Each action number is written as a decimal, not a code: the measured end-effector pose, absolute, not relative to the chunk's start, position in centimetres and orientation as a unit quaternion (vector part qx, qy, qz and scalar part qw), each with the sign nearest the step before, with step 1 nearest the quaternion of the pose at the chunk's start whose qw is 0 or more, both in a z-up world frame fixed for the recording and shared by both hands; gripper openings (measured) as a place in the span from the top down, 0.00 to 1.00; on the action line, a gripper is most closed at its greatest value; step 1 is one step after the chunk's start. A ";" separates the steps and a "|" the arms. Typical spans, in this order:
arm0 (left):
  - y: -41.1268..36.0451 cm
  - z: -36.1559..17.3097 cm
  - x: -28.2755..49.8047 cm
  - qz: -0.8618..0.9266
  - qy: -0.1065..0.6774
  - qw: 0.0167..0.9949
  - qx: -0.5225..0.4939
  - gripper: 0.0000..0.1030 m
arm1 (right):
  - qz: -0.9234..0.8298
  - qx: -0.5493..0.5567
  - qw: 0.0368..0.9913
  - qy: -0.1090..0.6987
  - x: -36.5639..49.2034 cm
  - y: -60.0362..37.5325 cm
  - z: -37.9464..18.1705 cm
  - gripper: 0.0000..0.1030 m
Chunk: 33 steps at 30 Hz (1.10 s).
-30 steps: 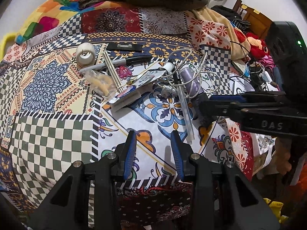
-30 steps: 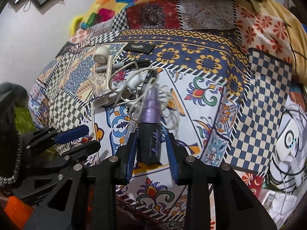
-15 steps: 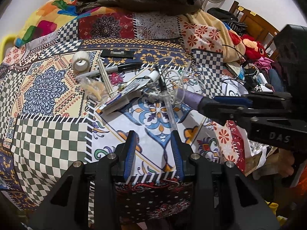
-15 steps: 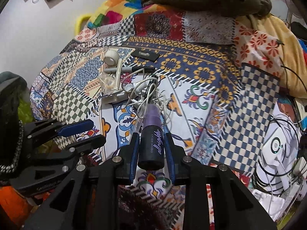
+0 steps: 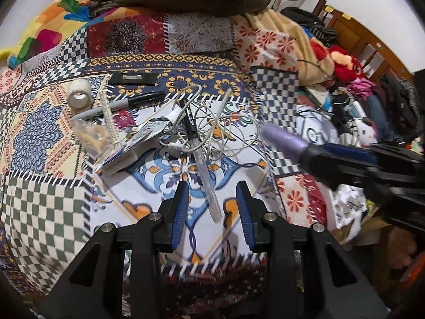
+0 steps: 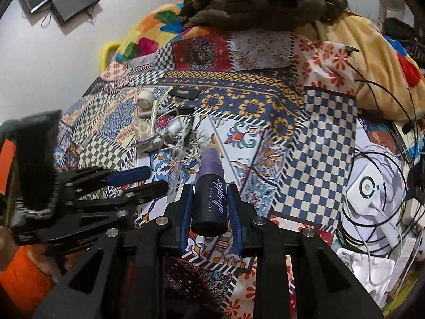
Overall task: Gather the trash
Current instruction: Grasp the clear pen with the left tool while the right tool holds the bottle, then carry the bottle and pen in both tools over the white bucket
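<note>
Clamping glossy cylindrical purple bottle: right tool | left tool apart, seemingly empty

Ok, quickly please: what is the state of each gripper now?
Left gripper: open, holding nothing.
Right gripper: closed on the purple spray bottle.

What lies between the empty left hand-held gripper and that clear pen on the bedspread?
Nothing visible. The left hand-held gripper is open, and the near end of the clear pen lies between its fingers. The pen's far end sits in the white cable tangle.
</note>
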<state>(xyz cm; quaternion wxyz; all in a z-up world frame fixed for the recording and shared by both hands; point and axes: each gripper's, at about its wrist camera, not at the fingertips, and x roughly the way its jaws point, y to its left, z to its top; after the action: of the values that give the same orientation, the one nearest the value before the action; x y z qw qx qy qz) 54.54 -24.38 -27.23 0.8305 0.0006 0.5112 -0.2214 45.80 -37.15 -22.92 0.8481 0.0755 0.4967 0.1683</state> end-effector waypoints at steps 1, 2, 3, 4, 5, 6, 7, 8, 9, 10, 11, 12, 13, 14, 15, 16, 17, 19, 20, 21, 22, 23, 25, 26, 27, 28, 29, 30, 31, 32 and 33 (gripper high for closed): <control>-24.7 -27.6 54.8 -0.213 0.513 0.831 0.006 0.69 | 0.166 0.080 0.850 0.494 45.8 -37.5 -22.7 0.77; -24.9 -28.0 55.1 -0.203 0.515 0.833 0.011 0.76 | 0.164 0.082 0.851 0.492 45.7 -37.8 -22.6 0.77; -25.2 -28.5 55.4 -0.188 0.518 0.834 0.018 0.79 | 0.162 0.085 0.853 0.489 45.7 -38.1 -22.4 0.77; -25.3 -28.7 55.5 -0.182 0.518 0.835 0.020 0.80 | 0.161 0.088 0.855 0.486 45.8 -38.5 -22.2 0.77; -25.5 -29.0 55.7 -0.176 0.519 0.836 0.019 0.83 | 0.160 0.089 0.856 0.484 45.8 -38.6 -22.0 0.77; -25.6 -29.2 55.7 -0.177 0.520 0.836 0.013 0.85 | 0.158 0.090 0.857 0.482 45.9 -38.8 -21.9 0.77; -25.8 -29.4 55.7 -0.177 0.521 0.835 0.009 0.87 | 0.157 0.090 0.858 0.481 45.9 -38.9 -21.9 0.77; -26.0 -29.6 55.7 -0.179 0.523 0.833 0.005 0.90 | 0.157 0.091 0.858 0.480 46.0 -38.9 -21.8 0.77; -26.2 -29.7 55.6 -0.177 0.520 0.836 0.008 0.90 | 0.156 0.092 0.859 0.480 46.1 -39.0 -21.8 0.77; -26.3 -29.7 55.5 -0.176 0.518 0.837 0.013 0.90 | 0.155 0.092 0.859 0.480 46.1 -38.9 -21.8 0.77; -26.3 -29.6 55.4 -0.179 0.518 0.836 0.015 0.91 | 0.154 0.092 0.859 0.479 46.2 -39.0 -21.8 0.77; -26.2 -29.5 55.5 -0.183 0.521 0.834 0.010 0.93 | 0.153 0.092 0.860 0.479 46.2 -39.0 -21.9 0.77; -26.0 -29.4 55.5 -0.186 0.521 0.833 0.004 0.93 | 0.152 0.092 0.860 0.478 46.3 -39.0 -21.9 0.77; -25.6 -29.1 55.5 -0.186 0.522 0.833 -0.002 0.93 | 0.152 0.093 0.861 0.477 46.3 -39.0 -21.9 0.77; -25.2 -28.8 55.4 -0.186 0.521 0.833 -0.007 0.93 | 0.150 0.094 0.861 0.477 46.3 -39.0 -21.9 0.77; -24.9 -28.4 55.3 -0.187 0.519 0.834 -0.011 0.93 | 0.150 0.096 0.861 0.476 46.3 -39.0 -21.9 0.77; -24.5 -27.9 55.2 -0.189 0.517 0.835 -0.015 0.93 | 0.150 0.098 0.861 0.476 46.3 -39.0 -21.8 0.77; -23.8 -26.9 54.8 -0.191 0.511 0.838 -0.017 0.93 | 0.150 0.100 0.861 0.475 46.4 -38.9 -21.8 0.77; -23.5 -26.4 54.5 -0.192 0.507 0.840 -0.015 0.93 | 0.149 0.099 0.862 0.474 46.4 -38.8 -21.7 0.77; -23.2 -25.9 54.2 -0.193 0.503 0.842 -0.014 0.93 | 0.147 0.099 0.863 0.473 46.5 -38.7 -21.7 0.77; -23.0 -25.5 54.1 -0.195 0.502 0.843 -0.015 0.93 | 0.146 0.099 0.863 0.473 46.6 -38.6 -21.6 0.77; -22.6 -25.0 53.7 -0.200 0.500 0.843 -0.019 0.93 | 0.146 0.099 0.864 0.472 46.7 -38.5 -21.6 0.77; -22.3 -24.5 53.3 -0.204 0.500 0.841 -0.021 0.93 | 0.146 0.100 0.864 0.472 46.8 -38.2 -21.5 0.77; -22.1 -24.5 53.0 -0.206 0.503 0.839 -0.019 0.93 | 0.145 0.099 0.864 0.472 46.9 -38.1 -21.5 0.77; -22.0 -24.6 52.6 -0.205 0.505 0.838 -0.015 0.93 | 0.143 0.099 0.864 0.472 46.9 -38.0 -21.6 0.77; -21.9 -24.8 52.4 -0.205 0.507 0.837 -0.009 0.93 | 0.143 0.099 0.864 0.472 47.0 -37.8 -21.6 0.77; -21.8 -25.1 52.0 -0.204 0.511 0.835 -0.002 0.93 | 0.142 0.098 0.864 0.473 47.1 -37.8 -21.7 0.77; -21.7 -25.6 51.6 -0.202 0.517 0.832 0.008 0.93 | 0.140 0.097 0.863 0.475 47.2 -37.6 -21.9 0.77; -21.8 -26.1 51.3 -0.201 0.523 0.828 0.013 0.93 | 0.140 0.097 0.862 0.477 47.4 -37.5 -22.2 0.77; -21.7 -26.6 51.1 -0.200 0.527 0.826 0.018 0.93 | 0.139 0.096 0.861 0.480 47.5 -37.4 -22.4 0.77; -21.6 -27.3 50.9 -0.195 0.533 0.823 0.027 0.93 | 0.137 0.095 0.860 0.483 47.7 -37.3 -22.8 0.77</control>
<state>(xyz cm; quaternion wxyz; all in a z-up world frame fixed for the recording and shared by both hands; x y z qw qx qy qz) 50.90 -21.58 -27.26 0.8233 0.0269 0.5326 -0.1946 47.70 -37.33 -22.82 0.8595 0.0950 0.4831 0.1372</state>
